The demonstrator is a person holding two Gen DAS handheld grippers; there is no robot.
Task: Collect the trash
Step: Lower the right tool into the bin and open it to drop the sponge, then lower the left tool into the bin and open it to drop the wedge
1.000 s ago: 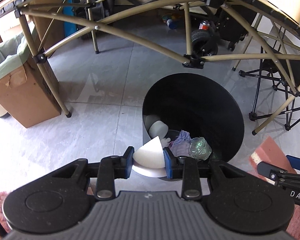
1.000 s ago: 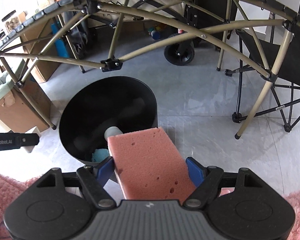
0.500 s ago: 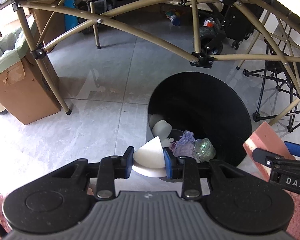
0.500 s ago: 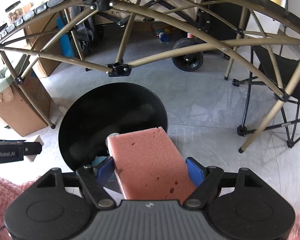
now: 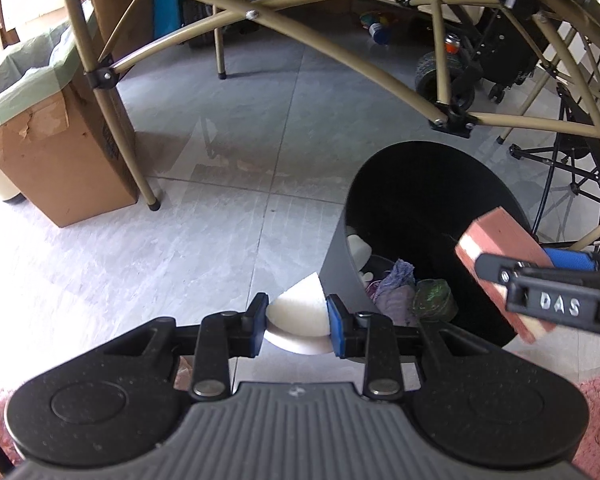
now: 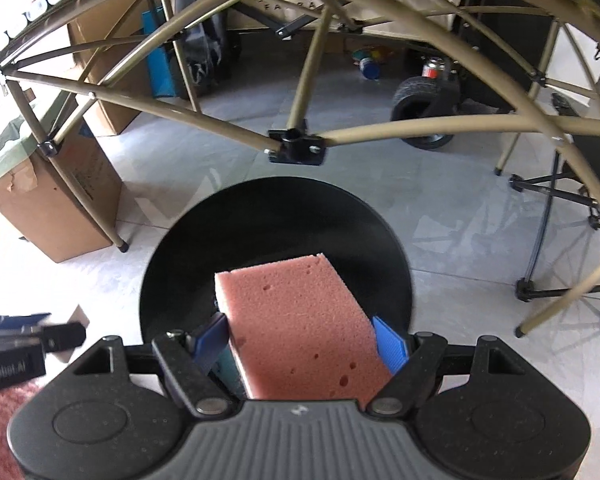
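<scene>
Between the blue pads of the left gripper (image 5: 297, 316), pinched snugly, a white wedge-shaped foam piece (image 5: 298, 307), just outside the near-left rim of the round black trash bin (image 5: 428, 184). Between the wider-spread blue pads of the right gripper (image 6: 300, 340), clamped from both sides, a pink rectangular sponge with a pale underside (image 6: 296, 320), jutting out over the bin's dark opening. Down inside the bin, a crumpled purple cloth (image 5: 396, 284), a greenish crinkled wrapper (image 5: 434, 296) and a white cup (image 5: 358, 250). Beyond, grey floor tiles (image 5: 220, 184), tan folding-table struts (image 5: 340, 52) and a brown cardboard box lined with a green bag (image 5: 56, 140).
</scene>
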